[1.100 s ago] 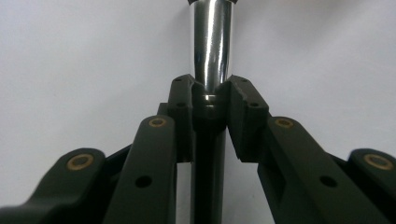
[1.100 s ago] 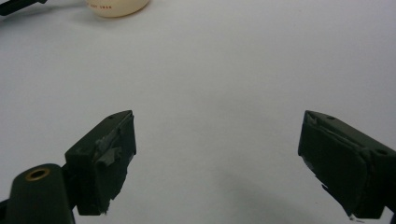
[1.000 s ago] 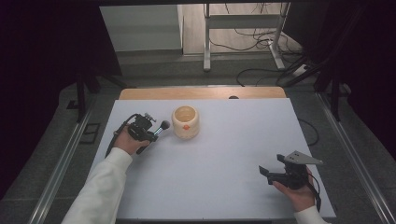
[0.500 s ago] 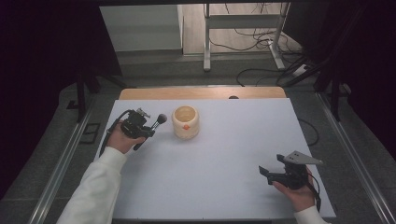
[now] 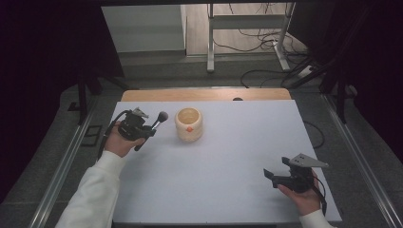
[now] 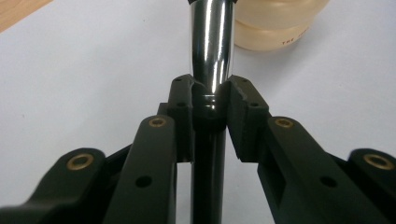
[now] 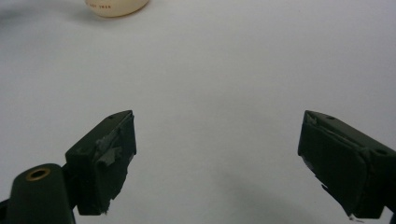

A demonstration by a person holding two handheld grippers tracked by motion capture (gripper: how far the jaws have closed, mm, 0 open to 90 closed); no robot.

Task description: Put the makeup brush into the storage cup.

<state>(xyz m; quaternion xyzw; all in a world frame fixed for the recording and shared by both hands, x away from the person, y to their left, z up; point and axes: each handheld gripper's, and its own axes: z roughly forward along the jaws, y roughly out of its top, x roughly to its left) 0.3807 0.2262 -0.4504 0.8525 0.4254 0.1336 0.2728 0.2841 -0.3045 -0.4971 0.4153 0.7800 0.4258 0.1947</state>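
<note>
The makeup brush [image 5: 154,124] had a black handle, a shiny chrome ferrule [image 6: 211,42] and a dark rounded tuft. It was clamped at the join of handle and ferrule in the left hand-held gripper [image 5: 142,130], off the bench, tilted with its tuft up toward the cream-coloured cup [image 5: 189,124] and just short of it.

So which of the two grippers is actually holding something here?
The left gripper: its jaws clamp a makeup brush beside the cream jar. The right gripper is open with nothing between its jaws.
</note>
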